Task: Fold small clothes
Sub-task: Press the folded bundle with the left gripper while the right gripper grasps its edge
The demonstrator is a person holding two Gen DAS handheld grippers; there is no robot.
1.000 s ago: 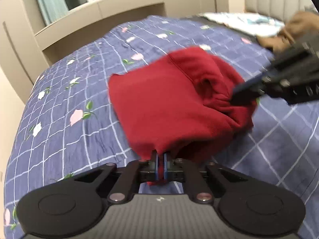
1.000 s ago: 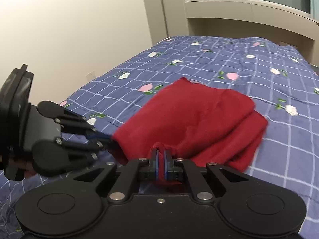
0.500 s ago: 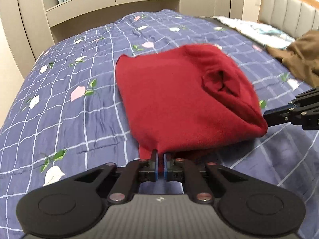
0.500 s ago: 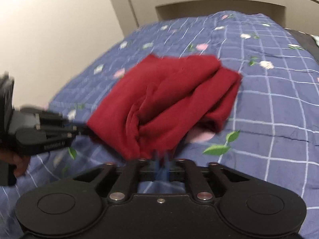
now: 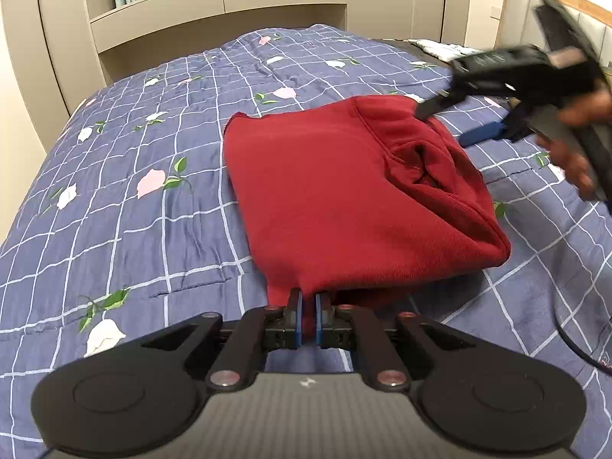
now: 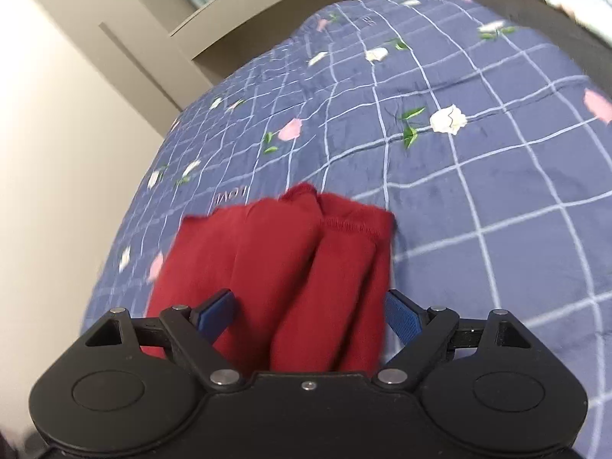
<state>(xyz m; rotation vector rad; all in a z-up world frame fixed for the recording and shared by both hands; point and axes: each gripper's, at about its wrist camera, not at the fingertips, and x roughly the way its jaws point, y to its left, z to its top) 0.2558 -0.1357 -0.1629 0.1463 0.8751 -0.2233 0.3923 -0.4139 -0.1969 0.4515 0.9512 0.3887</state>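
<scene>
Left wrist view: red sweatshirt (image 5: 344, 199) folded on the floral quilt (image 5: 153, 229), near hem pinched in the left gripper (image 5: 308, 319), fingers narrow on cloth.

Right wrist view: right gripper (image 6: 308, 313) opening wide — cloth between fingers, unpressed. Fold apparently just laid down; next, probably — release the near hem and smooth or re-grip.

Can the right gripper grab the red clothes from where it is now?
Probably yes. The right gripper is opening right over the red garment, cloth bunched between its fingers, nothing blocking. The left gripper pinches the garment's other end.
</scene>
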